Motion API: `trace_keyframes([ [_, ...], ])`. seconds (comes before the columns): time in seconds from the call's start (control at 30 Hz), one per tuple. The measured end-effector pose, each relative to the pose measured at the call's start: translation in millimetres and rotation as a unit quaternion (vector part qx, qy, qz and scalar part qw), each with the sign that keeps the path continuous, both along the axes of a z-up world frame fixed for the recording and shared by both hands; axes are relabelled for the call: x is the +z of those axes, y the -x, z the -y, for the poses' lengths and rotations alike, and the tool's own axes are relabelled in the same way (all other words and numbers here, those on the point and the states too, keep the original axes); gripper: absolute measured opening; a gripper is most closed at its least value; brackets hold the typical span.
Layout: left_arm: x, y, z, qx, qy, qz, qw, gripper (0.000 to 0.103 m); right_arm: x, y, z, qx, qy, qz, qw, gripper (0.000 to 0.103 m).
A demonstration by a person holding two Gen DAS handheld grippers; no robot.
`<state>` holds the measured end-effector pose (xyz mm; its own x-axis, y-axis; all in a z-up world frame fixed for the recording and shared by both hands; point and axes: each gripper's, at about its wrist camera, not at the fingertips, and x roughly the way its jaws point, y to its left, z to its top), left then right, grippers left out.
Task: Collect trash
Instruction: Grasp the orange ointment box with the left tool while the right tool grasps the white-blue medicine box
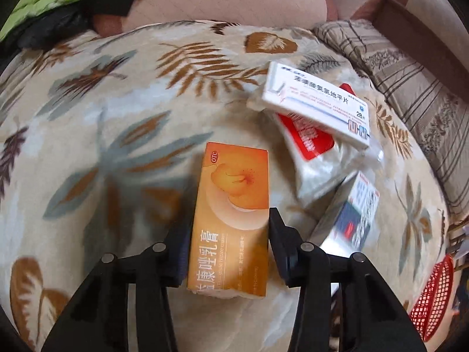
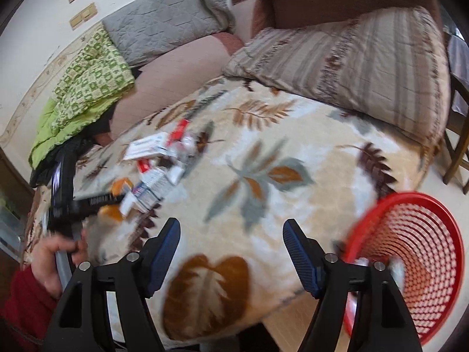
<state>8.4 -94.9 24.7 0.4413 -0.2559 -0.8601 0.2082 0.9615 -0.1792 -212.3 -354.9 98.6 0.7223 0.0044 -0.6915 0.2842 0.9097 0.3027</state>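
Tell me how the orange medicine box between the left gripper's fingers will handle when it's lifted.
The orange box looks like thin cardboard, so probably light and easy to crush if squeezed hard. Its near end already looks a bit dented. Its flat long sides sit between the left gripper fingers, so it should hold without rolling. It lies on a soft blanket, so pressing down may sink it.

Red basket [image 2: 410, 264] blurred, cut by edge

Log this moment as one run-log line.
step: pick trash | left gripper: fingers around orange box, contact unclear | right gripper: open, empty | red basket: beside bed
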Motion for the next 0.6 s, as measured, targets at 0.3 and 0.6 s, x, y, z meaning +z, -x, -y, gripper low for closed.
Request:
trace_keyframes([
  [0.3, -3, 26, -41, 0.022, 0.026, 0.037, 0.9988, 0.045, -18, -118, -64, 0.039, -0.066, -0.058, 0.995, 0.079],
  [0.6, -8, 20, -50, 0.014, 0.045, 0.039, 0.9981, 0.045, -62, -206, -98, -0.029, -0.054, -0.145, 0.988, 0.079],
])
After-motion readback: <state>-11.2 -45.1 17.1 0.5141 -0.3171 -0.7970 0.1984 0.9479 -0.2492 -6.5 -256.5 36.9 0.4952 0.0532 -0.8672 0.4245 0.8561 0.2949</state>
